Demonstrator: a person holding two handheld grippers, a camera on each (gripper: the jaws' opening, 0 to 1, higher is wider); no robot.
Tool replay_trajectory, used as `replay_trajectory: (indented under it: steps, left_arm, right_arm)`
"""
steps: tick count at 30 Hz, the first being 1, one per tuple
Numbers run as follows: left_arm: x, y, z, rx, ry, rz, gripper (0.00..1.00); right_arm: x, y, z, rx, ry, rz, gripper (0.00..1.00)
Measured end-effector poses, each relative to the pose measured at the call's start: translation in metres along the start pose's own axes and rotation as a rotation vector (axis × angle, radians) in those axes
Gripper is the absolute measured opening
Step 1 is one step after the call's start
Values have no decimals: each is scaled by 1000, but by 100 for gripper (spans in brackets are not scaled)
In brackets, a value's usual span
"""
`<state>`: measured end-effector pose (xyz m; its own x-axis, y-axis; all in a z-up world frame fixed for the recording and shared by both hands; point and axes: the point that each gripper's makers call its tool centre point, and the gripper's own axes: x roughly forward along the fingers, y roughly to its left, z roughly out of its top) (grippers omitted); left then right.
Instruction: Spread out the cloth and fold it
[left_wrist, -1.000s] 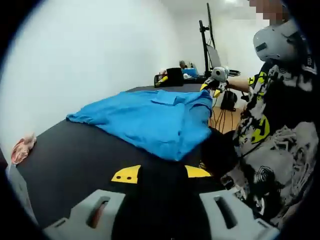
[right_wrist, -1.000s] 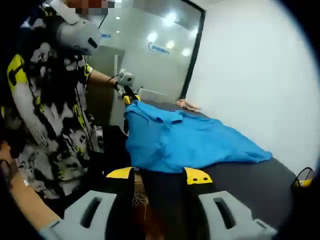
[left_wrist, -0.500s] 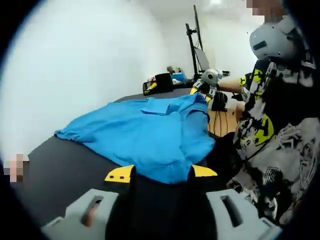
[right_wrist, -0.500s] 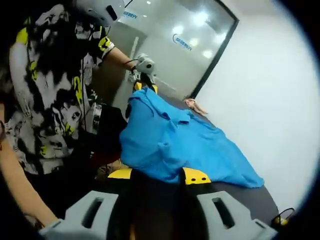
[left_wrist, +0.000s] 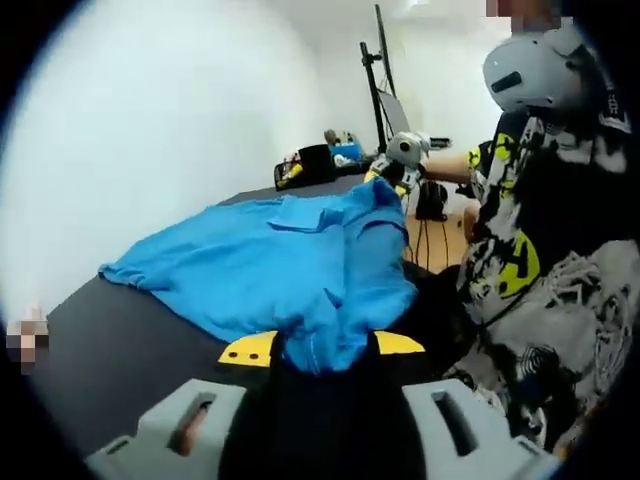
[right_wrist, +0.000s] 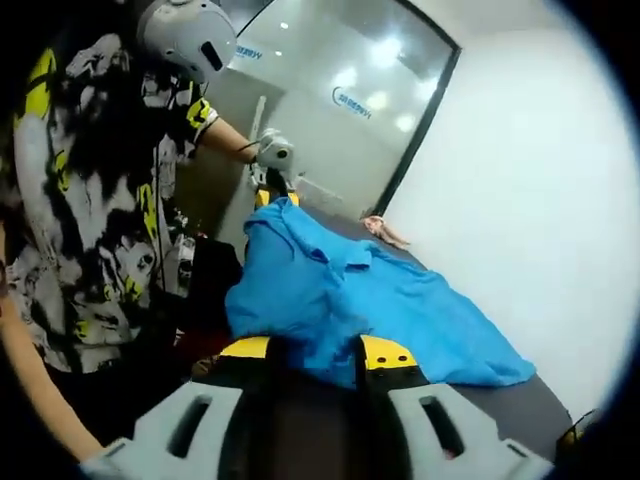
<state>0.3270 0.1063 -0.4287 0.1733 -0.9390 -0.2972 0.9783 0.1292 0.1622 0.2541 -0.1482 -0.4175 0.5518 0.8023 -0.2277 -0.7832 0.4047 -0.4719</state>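
Since earlier, the crumpled blue fabric cloth (left_wrist: 290, 275) bunched closer; left tool (left_wrist: 322, 352) and right tool (right_wrist: 312, 350) each pinch an edge, cloth stretching ahead over the black surface (left_wrist: 110, 350).

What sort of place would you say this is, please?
Probably an office or lab set up for recording: a black table with a blue shirt on it, a monitor stand beside a cluttered desk, and a glass wall carrying a logo.

Cloth edges hidden at the jaws

The blue cloth (left_wrist: 290, 270) covers part of the black table (left_wrist: 110, 350); small desk clutter (left_wrist: 335, 150) behind is too blurred to identify.
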Motion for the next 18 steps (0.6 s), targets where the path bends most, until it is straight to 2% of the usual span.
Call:
replay_trajectory:
  steps: [1, 2, 4, 5, 6, 7, 10, 13, 17, 18]
  left_arm:
    - [2, 2, 1, -3, -25, 12, 41]
    - [0, 0, -1, 6, -17, -2, 40]
    - [-2, -2, 1, 20, -6, 2, 23]
    - [-5, 6, -4, 65, 44, 53, 9]
    - [-6, 8, -5, 70, 62, 63, 5]
    - [-6, 5, -1, 57, 50, 36, 5]
    - [-4, 6, -3, 62, 82, 28, 4]
    - [-4, 6, -1, 74, 120, 31, 2]
    - [-9, 5, 4, 131, 161, 48, 2]
    - [-11, 3, 8, 135, 154, 49, 2]
  right_arm:
    - [1, 0, 0, -2, -1, 3, 26]
    - [4, 3, 2, 1, -6, 16, 23]
    - [4, 6, 2, 5, -2, 30, 18]
    - [4, 7, 2, -4, 7, 35, 17]
    - [3, 7, 2, -6, 12, 37, 14]
    - [1, 7, 1, -4, 29, 39, 11]
    - [-3, 6, -1, -2, 50, 43, 4]
    - [-10, 4, 1, 13, 53, 35, 2]
    - [-17, 3, 3, 17, 60, 19, 2]
    - [-19, 3, 3, 15, 61, 16, 2]
